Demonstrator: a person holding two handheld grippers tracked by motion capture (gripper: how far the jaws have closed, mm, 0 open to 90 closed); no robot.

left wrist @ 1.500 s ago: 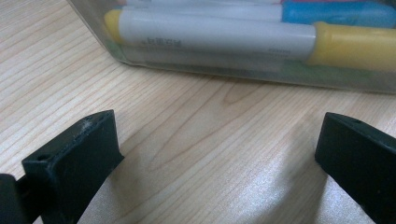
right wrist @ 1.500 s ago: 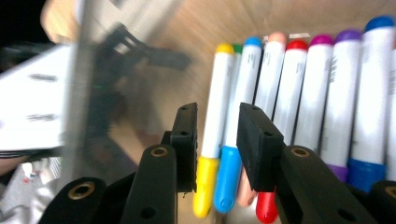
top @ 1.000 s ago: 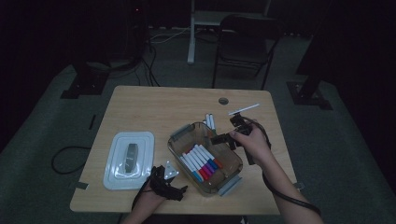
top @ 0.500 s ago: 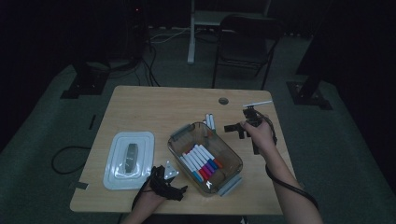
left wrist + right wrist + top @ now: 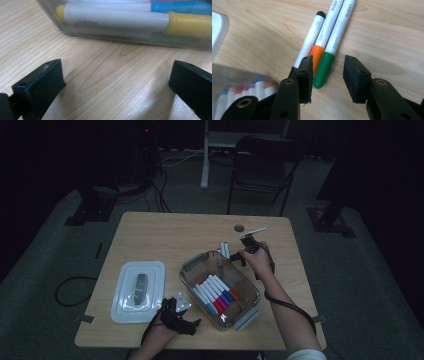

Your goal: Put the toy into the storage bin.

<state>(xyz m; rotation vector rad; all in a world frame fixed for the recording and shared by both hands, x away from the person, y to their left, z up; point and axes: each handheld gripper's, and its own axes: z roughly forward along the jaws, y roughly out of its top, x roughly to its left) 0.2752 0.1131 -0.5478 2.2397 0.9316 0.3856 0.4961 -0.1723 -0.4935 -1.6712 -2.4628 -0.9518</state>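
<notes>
Three loose markers (image 5: 324, 40) lie side by side on the wooden table, capped black, orange and green; from above these loose markers (image 5: 224, 250) lie just beyond the clear container (image 5: 192, 264). My right gripper (image 5: 328, 80) is open low over them. Its jaws have just been closing a little, and the green cap (image 5: 323, 70) lies between them untouched. Several coloured markers (image 5: 216, 294) fill the container. My left gripper (image 5: 117, 85) rests open on the table, facing the container wall (image 5: 125, 41), behind which lies a yellow-capped marker (image 5: 115, 17). From above, that left gripper (image 5: 177, 317) sits at the container's near left.
The container's white lid (image 5: 137, 290) lies flat on the left of the table. A small dark round spot (image 5: 239, 227) sits near the far edge. A black chair (image 5: 262, 165) stands behind the table, and cables run over the dark floor.
My right hand has moved from the container's far corner to the loose markers and sunk toward the table. The left gripper has stayed in place.
</notes>
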